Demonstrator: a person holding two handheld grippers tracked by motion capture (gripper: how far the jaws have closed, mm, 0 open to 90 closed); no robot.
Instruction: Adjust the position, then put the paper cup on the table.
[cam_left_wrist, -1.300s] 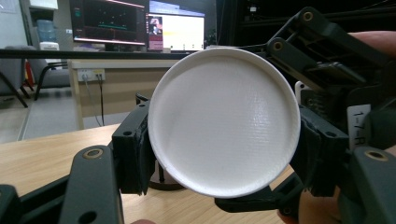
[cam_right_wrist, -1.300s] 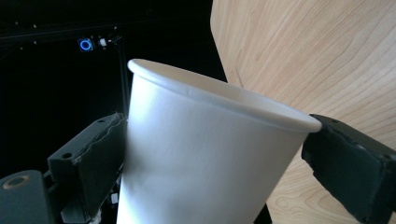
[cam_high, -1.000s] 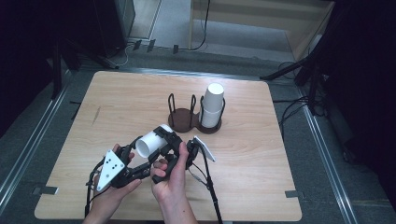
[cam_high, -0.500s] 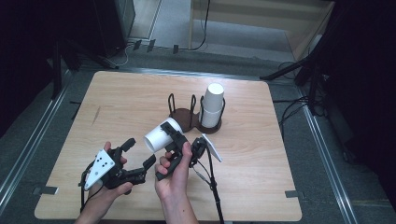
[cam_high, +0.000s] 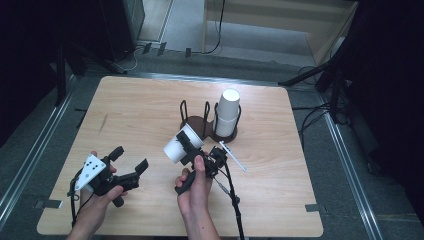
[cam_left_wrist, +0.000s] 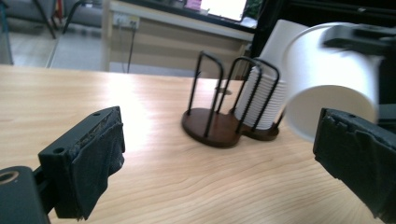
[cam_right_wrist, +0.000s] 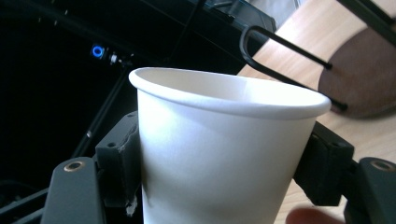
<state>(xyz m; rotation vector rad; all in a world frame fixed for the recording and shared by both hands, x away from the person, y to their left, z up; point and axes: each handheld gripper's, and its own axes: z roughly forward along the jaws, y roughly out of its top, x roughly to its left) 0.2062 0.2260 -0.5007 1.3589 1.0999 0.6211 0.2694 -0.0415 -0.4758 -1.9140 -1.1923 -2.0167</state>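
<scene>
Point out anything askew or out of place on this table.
The paper cup in the right gripper is tipped on its side, not upright. A thin white stick lies loose beside the cup holder.

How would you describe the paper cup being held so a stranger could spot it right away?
Start at the dark wire cup rack in the middle of the wooden table. Just in front of it, the right claw grips a single white paper cup. Unlike the upside-down stack standing in the rack, it is alone, tilted and off the table.

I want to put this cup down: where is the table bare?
Free: the light wooden table left of the dark wire cup holder, and its right edge beyond the white cup stack. Crowded: the front middle, around both grippers.
</scene>
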